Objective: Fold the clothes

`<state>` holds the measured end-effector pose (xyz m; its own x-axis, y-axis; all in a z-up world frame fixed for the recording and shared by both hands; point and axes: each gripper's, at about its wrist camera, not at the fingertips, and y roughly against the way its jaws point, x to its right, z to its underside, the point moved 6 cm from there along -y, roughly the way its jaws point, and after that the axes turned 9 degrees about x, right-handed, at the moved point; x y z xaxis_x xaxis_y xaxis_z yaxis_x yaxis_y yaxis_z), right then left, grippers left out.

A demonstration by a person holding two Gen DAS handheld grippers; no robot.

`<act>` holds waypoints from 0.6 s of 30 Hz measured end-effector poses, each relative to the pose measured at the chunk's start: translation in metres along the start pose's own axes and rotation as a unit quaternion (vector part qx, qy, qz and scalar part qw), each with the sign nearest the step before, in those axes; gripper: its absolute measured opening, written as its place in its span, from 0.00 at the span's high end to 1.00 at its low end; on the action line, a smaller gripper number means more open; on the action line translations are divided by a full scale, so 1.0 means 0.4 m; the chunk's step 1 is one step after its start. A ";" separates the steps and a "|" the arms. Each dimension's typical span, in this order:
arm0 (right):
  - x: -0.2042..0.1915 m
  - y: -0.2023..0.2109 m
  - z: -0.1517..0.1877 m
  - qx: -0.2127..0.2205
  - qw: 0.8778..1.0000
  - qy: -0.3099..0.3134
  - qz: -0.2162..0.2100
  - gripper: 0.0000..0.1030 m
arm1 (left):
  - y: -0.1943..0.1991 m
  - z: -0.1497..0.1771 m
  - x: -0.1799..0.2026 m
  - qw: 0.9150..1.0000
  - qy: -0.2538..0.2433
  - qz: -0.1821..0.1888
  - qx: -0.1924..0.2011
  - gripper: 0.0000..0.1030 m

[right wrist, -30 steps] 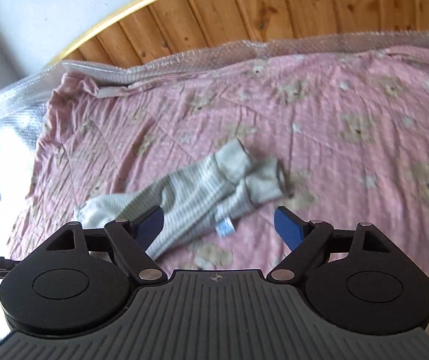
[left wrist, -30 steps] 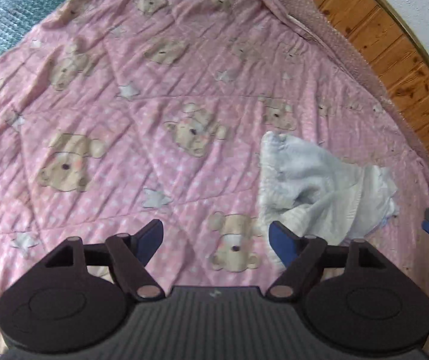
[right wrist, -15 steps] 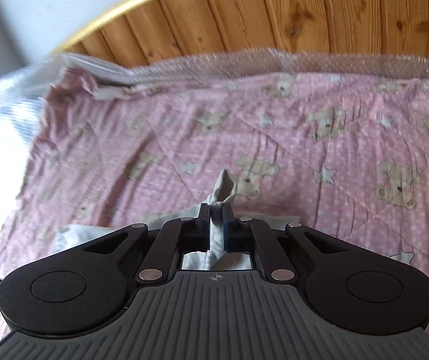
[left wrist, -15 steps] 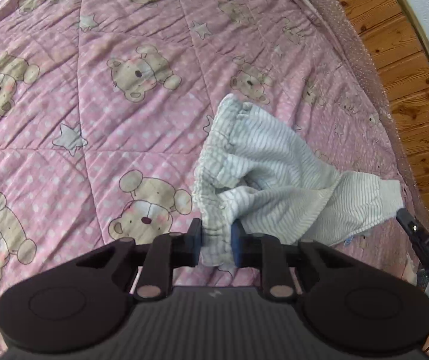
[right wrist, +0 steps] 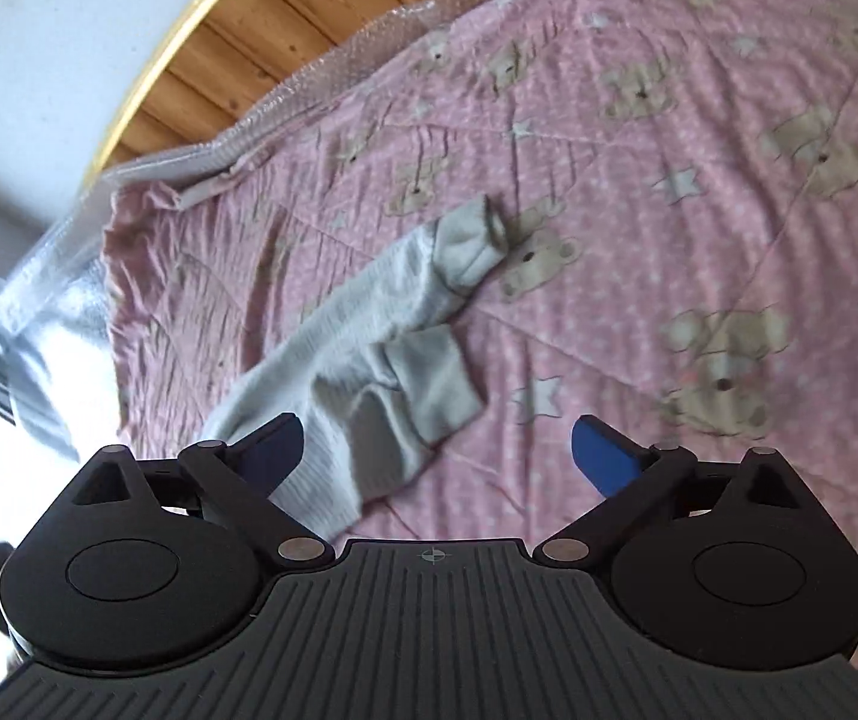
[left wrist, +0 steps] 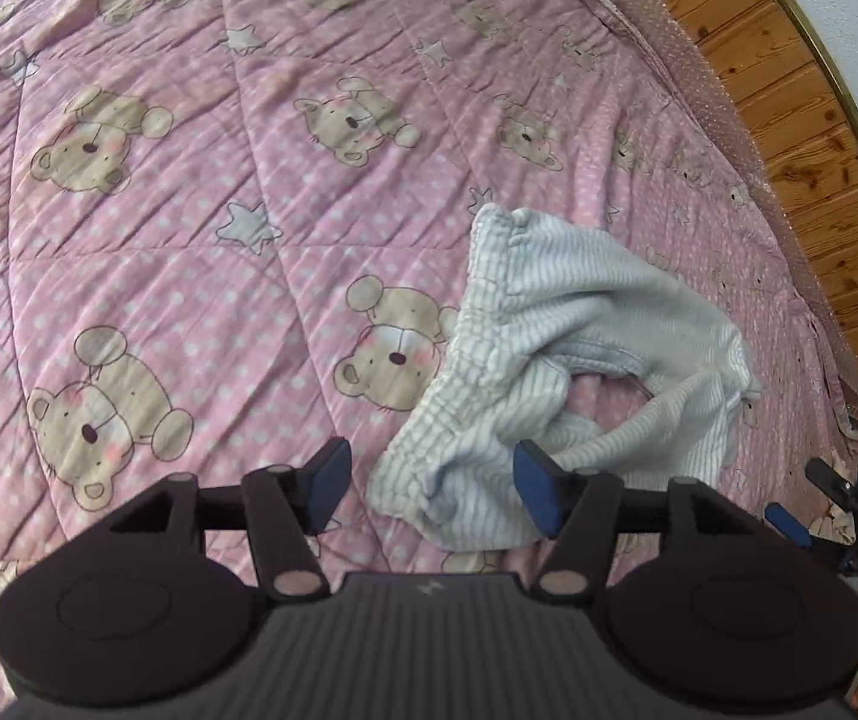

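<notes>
Below your left gripper point(left wrist: 426, 495), the small striped baby trousers point(left wrist: 573, 372) lie crumpled on the pink teddy-bear quilt point(left wrist: 189, 180); your jaws have just been opening and stand spread, the gathered waistband between the pads but unpinched; it looks soft, light and limp, so take the elastic waistband edge, the firmest part; from the right wrist, your right gripper point(right wrist: 435, 450) has also just been opening, jaws wide, nothing held; both trouser legs stretch away from it, so take a ribbed cuff point(right wrist: 471, 237)
</notes>
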<state>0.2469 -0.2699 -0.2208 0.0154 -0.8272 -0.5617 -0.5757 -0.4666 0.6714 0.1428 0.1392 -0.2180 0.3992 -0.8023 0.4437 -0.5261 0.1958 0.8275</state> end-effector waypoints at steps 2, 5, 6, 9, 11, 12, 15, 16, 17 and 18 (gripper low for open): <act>-0.019 -0.062 0.014 0.003 0.999 0.017 0.028 0.11 | -0.012 0.010 0.014 1.000 -0.009 -0.006 -0.003 0.41; -0.063 -0.118 0.040 0.006 0.995 0.095 0.040 0.28 | -0.026 0.023 0.026 1.000 -0.023 -0.017 0.000 0.52; -0.086 -0.122 0.048 0.000 0.992 0.126 0.031 0.69 | -0.028 0.026 0.029 0.999 -0.029 -0.021 0.003 0.58; -0.119 -0.100 0.063 -0.022 0.983 0.183 0.018 1.00 | -0.020 0.033 0.034 0.999 -0.043 -0.016 -0.003 0.77; -0.110 -0.041 0.059 -0.023 0.981 0.190 0.016 1.00 | -0.006 0.036 0.036 0.998 -0.054 -0.007 -0.003 0.79; -0.096 -0.010 0.055 -0.022 0.981 0.193 0.022 1.00 | 0.000 0.042 0.035 0.998 -0.063 -0.006 -0.010 0.79; -0.010 0.048 0.050 -0.047 0.978 0.193 0.064 1.00 | 0.004 0.064 0.028 0.994 -0.100 -0.007 -0.035 0.78; 0.013 0.052 0.054 -0.058 0.976 0.197 0.074 1.00 | 0.005 0.068 0.026 0.992 -0.118 -0.012 -0.038 0.75; 0.035 0.055 0.054 -0.066 0.974 0.202 0.084 1.00 | 0.010 0.067 0.023 0.990 -0.132 -0.016 -0.038 0.68; 0.046 0.058 0.049 -0.067 0.973 0.201 0.086 0.97 | 0.016 0.064 0.020 0.988 -0.145 -0.021 -0.037 0.65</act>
<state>0.2177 -0.2896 -0.2250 0.2628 -0.9398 -0.2185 -0.4862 -0.3247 0.8113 0.1233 0.1196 -0.2178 0.1808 -0.9365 0.3004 -0.4532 0.1917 0.8705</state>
